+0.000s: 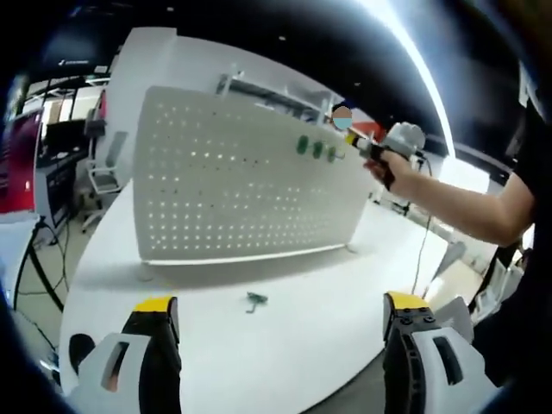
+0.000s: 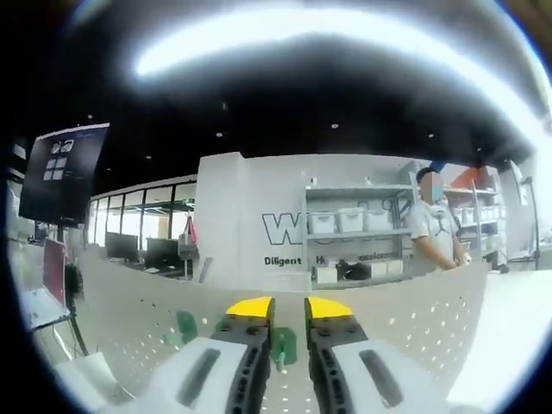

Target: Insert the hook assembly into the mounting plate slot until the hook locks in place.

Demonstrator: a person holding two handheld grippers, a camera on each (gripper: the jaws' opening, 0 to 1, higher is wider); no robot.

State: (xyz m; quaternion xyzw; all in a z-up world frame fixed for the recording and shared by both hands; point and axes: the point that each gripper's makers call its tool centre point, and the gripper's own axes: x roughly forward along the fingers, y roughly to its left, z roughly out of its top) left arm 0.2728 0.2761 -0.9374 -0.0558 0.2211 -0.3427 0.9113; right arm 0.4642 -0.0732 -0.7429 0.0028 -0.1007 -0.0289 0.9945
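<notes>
The left claw (image 1: pixel 282 321) hangs wide open over the white table (image 1: pixel 328 285), a small green hook (image 1: pixel 255 300) lying on the table just ahead, between its jaws and the upright pegboard (image 1: pixel 241 185). Three green hooks (image 1: pixel 316 149) sit on the board's upper right. The right claw (image 1: pixel 362 145) is up at that corner. In the right gripper view, the right claw (image 2: pixel 288 307) is narrow, a green hook (image 2: pixel 285 345) showing in the gap; whether it is gripped cannot be told.

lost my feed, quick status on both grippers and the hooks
Left gripper open, low over white table. Right gripper nearly shut at pegboard, grip on a green hook unclear. Loose green hook on table; nothing blocking.
</notes>
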